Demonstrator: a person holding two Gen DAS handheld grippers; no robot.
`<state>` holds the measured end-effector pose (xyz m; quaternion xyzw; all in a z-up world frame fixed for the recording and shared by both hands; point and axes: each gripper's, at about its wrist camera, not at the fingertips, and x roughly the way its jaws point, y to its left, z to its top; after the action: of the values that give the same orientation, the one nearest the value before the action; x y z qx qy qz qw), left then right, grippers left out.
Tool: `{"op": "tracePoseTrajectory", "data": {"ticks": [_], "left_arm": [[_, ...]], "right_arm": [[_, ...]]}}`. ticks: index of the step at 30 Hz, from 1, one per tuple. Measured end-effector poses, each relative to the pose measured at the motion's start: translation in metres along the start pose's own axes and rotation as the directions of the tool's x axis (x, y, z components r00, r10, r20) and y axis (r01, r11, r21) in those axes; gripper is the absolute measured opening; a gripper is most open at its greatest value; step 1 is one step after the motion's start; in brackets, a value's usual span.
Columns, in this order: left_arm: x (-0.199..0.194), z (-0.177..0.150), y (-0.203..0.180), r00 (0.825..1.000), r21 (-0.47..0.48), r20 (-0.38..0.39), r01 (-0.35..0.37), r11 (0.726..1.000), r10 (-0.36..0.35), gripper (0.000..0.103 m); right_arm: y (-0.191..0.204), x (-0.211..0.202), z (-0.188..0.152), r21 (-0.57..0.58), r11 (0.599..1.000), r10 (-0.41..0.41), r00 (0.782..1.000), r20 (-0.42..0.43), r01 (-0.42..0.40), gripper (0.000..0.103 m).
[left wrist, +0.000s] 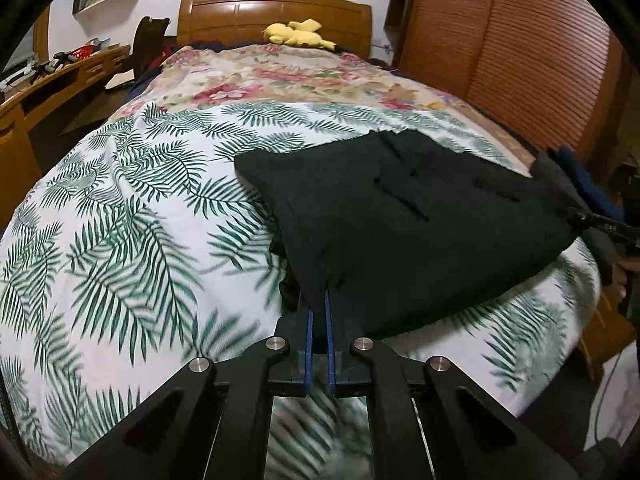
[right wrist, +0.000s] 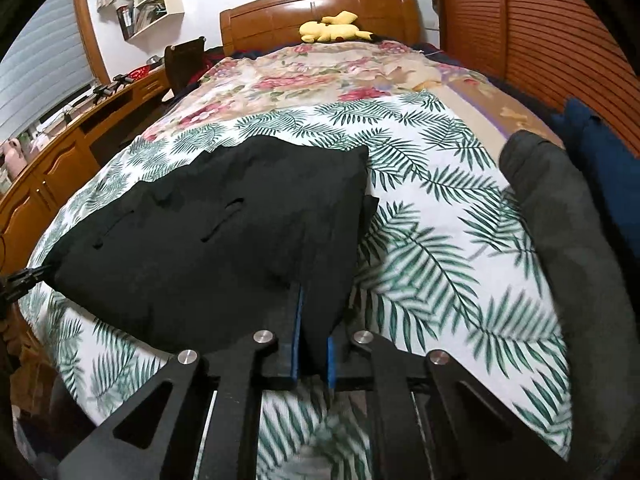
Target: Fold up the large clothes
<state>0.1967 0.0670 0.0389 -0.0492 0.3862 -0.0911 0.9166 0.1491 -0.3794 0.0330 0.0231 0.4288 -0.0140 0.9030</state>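
While our left gripper point(left wrist: 319, 300) and right gripper point(right wrist: 314, 292) each clamp a near corner of the black garment point(left wrist: 400, 232), we judge the fold ahead barely started.

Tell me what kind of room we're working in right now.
Most likely a bedroom: a bed with a wooden headboard, a yellow plush toy lying by it, and a wooden desk alongside under wall shelves.
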Motion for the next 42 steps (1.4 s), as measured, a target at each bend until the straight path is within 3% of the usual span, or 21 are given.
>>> {"op": "tracePoseTrajectory", "data": {"ticks": [7,10,11,13,16,22,25,31,37,42], "left_arm": [[-0.029,-0.029,-0.004,1.000,-0.005,-0.005,0.014,1.000,-0.014,0.005],[-0.029,-0.033,-0.002,1.000,-0.002,-0.013,0.003,1.000,-0.003,0.005],[-0.030,-0.033,-0.003,1.000,-0.006,-0.013,0.005,1.000,-0.005,0.005],[-0.032,-0.033,-0.003,1.000,-0.007,-0.010,0.009,1.000,-0.009,0.005],[-0.031,-0.031,-0.006,1.000,-0.004,-0.008,0.005,1.000,-0.005,0.005],[-0.021,-0.030,-0.010,1.000,-0.009,-0.016,-0.006,1.000,0.006,0.005],[-0.020,-0.031,-0.011,1.000,-0.008,-0.019,-0.011,1.000,0.011,0.005],[-0.019,-0.032,-0.010,1.000,-0.007,-0.023,-0.009,1.000,0.009,0.005],[-0.018,-0.034,-0.007,1.000,-0.008,-0.027,-0.004,1.000,0.004,0.005],[-0.013,-0.037,-0.005,0.999,-0.014,-0.043,0.006,1.000,-0.007,0.005]], "right_arm": [[0.002,-0.019,-0.030,-0.035,0.999,-0.039,0.998,-0.054,0.037,0.010],[0.009,-0.026,-0.031,-0.077,0.994,-0.083,0.996,-0.032,0.080,0.014],[0.013,-0.028,-0.028,-0.090,0.990,-0.110,0.994,-0.026,0.107,0.016],[0.019,-0.035,-0.020,-0.115,0.979,-0.170,0.985,0.006,0.170,0.042],[0.022,-0.046,-0.009,-0.128,0.966,-0.215,0.974,0.068,0.223,0.054],[0.047,-0.036,0.001,-0.141,0.979,-0.135,0.988,0.070,0.144,0.054],[0.075,-0.013,-0.004,-0.160,0.985,-0.054,0.998,0.036,0.060,0.054],[0.126,0.026,-0.015,-0.235,0.971,0.031,0.999,-0.038,-0.039,0.054],[0.156,0.046,-0.021,-0.296,0.953,0.048,0.995,-0.084,-0.071,0.054],[0.156,0.055,-0.028,-0.300,0.952,0.026,0.993,-0.114,-0.059,0.054]]}}
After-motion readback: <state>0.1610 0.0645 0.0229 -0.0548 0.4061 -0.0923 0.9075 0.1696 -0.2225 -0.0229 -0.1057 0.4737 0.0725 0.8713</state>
